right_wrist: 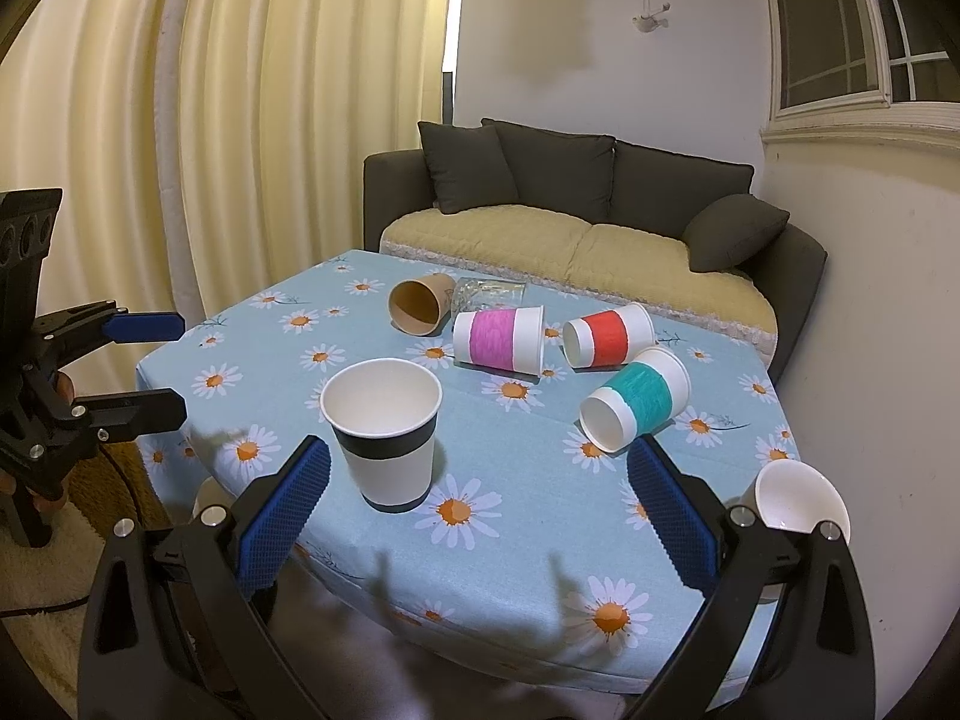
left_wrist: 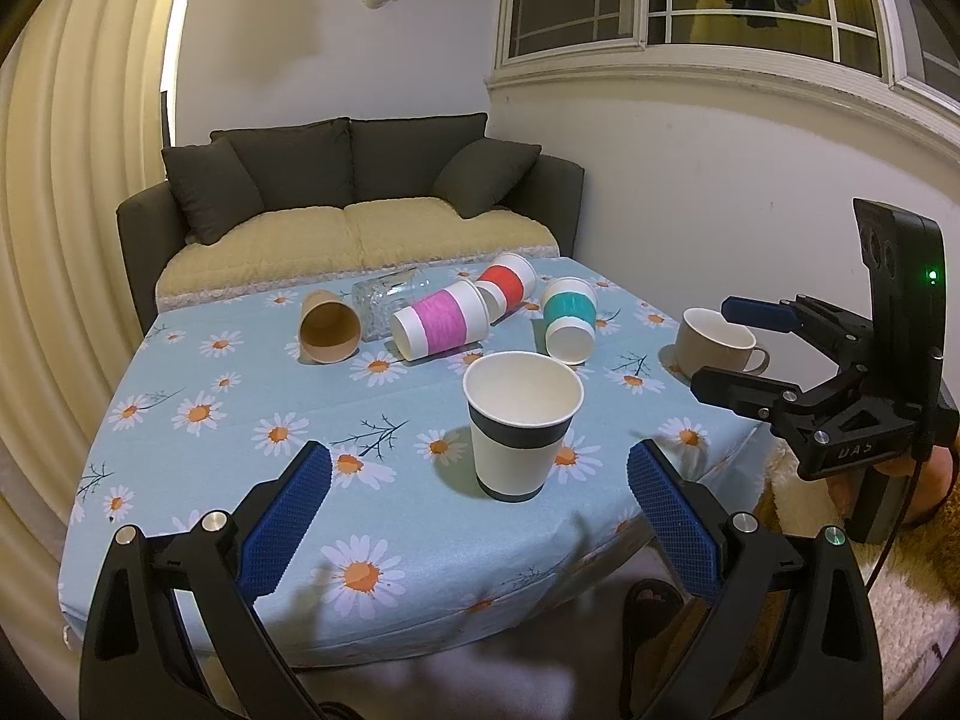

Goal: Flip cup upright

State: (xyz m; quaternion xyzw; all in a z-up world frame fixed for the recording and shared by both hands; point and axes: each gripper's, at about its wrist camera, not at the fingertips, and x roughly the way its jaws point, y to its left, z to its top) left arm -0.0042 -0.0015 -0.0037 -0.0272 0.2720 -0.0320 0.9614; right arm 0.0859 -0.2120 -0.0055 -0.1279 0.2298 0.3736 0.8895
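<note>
Presently, left wrist view. Left gripper (left_wrist: 480, 516): jaws spread wide, released, grasping nothing, at 6 o'clock off the near edge of the daisy-print tablecloth (left_wrist: 198, 468). Black-banded paper cup (left_wrist: 521, 426): upright, mouth up, just beyond the fingertips and framed between them, so likely the piece just dealt with. Lying on their sides at 12 o'clock: brown paper cup (left_wrist: 330, 327), clear glass (left_wrist: 384, 300), pink-banded cup (left_wrist: 439, 325), red-banded cup (left_wrist: 507, 285), teal-banded cup (left_wrist: 570, 319). Mug (left_wrist: 717, 342) upright at 2 o'clock. Right gripper (left_wrist: 729, 351) at 3 o'clock, fingers apart, empty, near the mug.

Right wrist view. Right gripper (right_wrist: 480, 516): jaws wide, nothing held. Black-banded paper cup (right_wrist: 384, 432) upright at 10 o'clock, beside the left pad. Teal-banded cup (right_wrist: 636, 399) at 1 o'clock, tipped, mouth toward the camera; nearest candidate, unobstructed. Pink-banded cup (right_wrist: 498, 339) and red-banded cup (right_wrist: 606, 336) lie beyond it; brown paper cup (right_wrist: 420, 306) touches the clear glass (right_wrist: 486, 294). White mug (right_wrist: 798, 495) at 4 o'clock, partly hidden behind the finger. Left gripper (right_wrist: 144, 366) at 9 o'clock, open, off the table.
</note>
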